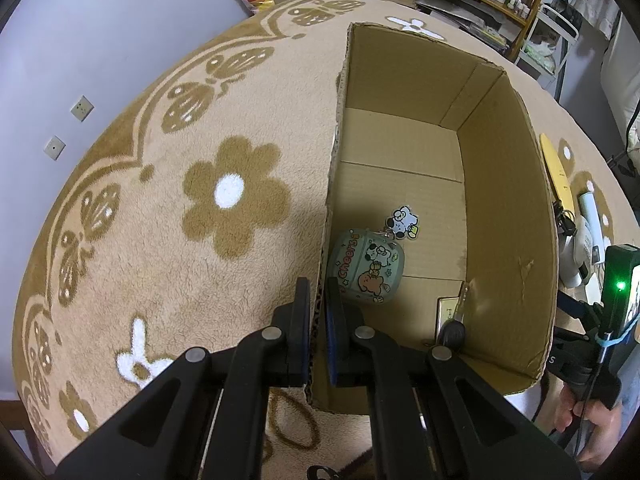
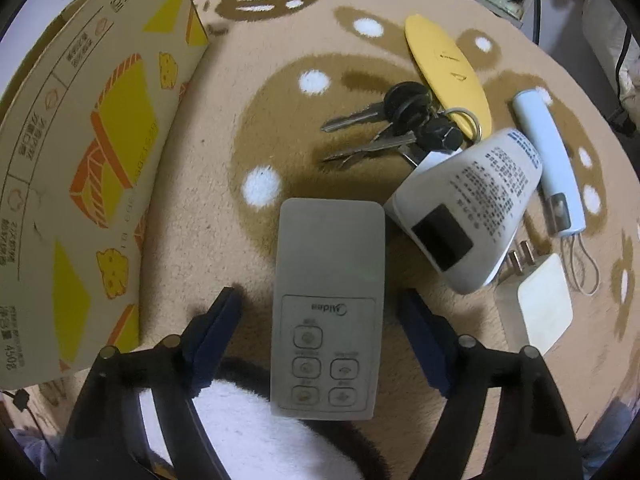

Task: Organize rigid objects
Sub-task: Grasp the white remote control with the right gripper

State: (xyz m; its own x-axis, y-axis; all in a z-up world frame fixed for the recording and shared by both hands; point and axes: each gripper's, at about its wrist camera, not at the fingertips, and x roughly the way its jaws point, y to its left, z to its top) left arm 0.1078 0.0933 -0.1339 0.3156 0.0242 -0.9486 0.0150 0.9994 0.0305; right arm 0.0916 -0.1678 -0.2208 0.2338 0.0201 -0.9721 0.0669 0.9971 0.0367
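your right gripper [image 2: 320, 344] straddles the remote [image 2: 328, 312], jaws apart, pads not touching it. the remote lies flat on the rug [image 2: 224, 184], just right of the box [image 2: 92, 128]. close off-centre and it could skew or slip on the soft pile. your left gripper [image 1: 319, 332] is clamped on the box wall. inside, the key [image 1: 454, 330] by the near wall is half hidden.
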